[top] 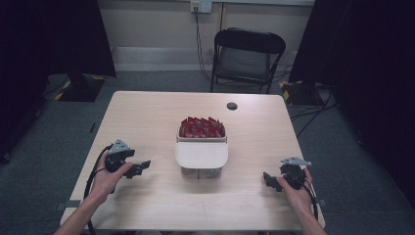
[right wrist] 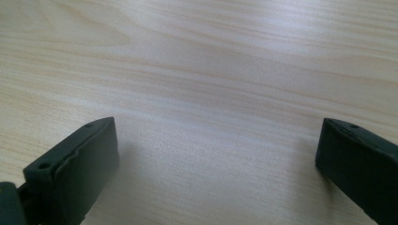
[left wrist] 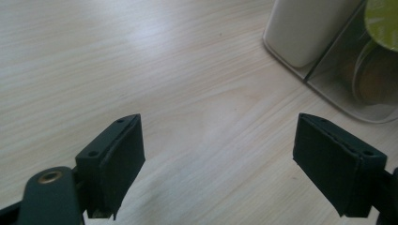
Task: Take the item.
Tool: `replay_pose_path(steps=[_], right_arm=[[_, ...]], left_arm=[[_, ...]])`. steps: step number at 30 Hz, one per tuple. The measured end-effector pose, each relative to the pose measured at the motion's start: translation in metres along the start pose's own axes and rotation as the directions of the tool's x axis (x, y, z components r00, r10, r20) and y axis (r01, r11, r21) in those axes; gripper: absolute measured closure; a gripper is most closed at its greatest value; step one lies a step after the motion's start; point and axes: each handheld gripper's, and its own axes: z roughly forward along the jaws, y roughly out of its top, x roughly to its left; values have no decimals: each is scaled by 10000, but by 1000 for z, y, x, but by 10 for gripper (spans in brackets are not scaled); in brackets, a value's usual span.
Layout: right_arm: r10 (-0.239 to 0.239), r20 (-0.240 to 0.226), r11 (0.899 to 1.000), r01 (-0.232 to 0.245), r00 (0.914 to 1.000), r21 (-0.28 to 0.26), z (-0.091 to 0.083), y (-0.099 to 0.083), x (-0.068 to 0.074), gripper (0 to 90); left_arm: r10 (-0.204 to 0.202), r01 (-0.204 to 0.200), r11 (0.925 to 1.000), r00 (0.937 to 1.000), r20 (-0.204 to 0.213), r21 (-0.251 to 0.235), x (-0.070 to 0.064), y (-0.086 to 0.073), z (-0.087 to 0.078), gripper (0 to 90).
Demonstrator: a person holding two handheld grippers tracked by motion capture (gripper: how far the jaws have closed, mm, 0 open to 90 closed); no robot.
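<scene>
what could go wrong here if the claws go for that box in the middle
The clear plastic container is half covered by a white lid, which looks merely laid on; a nudge from the left claw might slide it off. The red packets stand loosely in the uncovered far half, so tilting the container could spill them. Both claws, the right claw too, are open and sit low over the light wooden table, so they might scrape it.
</scene>
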Motion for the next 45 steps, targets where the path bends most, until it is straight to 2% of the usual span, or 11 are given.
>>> replay_pose_path(steps=[2, 4, 6, 9, 12, 15, 18, 22, 32, 35, 45], right_arm=[[-4, -1, 10000, 4, 10000, -3, 0, 0, 0, 0], [0, 1, 10000, 0, 10000, 2, 0, 0, 0, 0], [2, 2, 10000, -2, 10000, 4, 0, 0, 0, 0], [2, 0, 10000, -2, 10000, 2, 0, 0, 0, 0], [2, -5, 10000, -2, 10000, -8, 0, 0, 0, 0], [2, -5, 10000, -2, 10000, -8, 0, 0, 0, 0], [-4, -3, 10000, 4, 10000, -2, 0, 0, 0, 0], [2, -4, 10000, -2, 10000, -10, 0, 0, 0, 0], [2, -7, 10000, -2, 10000, -11, 0, 0, 0, 0], [3, -7, 10000, -4, 10000, -11, 0, 0, 0, 0], [-5, -18, 10000, 5, 10000, -2, 0, 0, 0, 0]], left_arm=[[34, -19, 9992, 9993, 372, -391, -4, 5, -1, 161], [11, 8, 9979, 9995, 307, -645, -6, 9, -2, 157], [8, 51, 9955, 9981, 618, -948, -8, 12, -4, 157], [46, 8, 9961, 9981, 614, -878, -10, 16, -5, 158], [171, -75, 9947, 9955, 936, -1029, -15, 24, -7, 159], [231, -118, 9928, 9953, 935, -1196, -19, 26, -9, 164], [419, -291, 9938, 9920, 1189, -1072, -24, 31, -10, 179], [543, -342, 9896, 9883, 1428, -1395, -35, 42, -11, 217], [581, -348, 9897, 9841, 1680, -1386, -38, 56, -6, 219], [409, -115, 9860, 9838, 1748, -1663, -38, 61, -6, 232], [637, -298, 9830, 9808, 1841, -1813, -40, 73, -4, 225]])
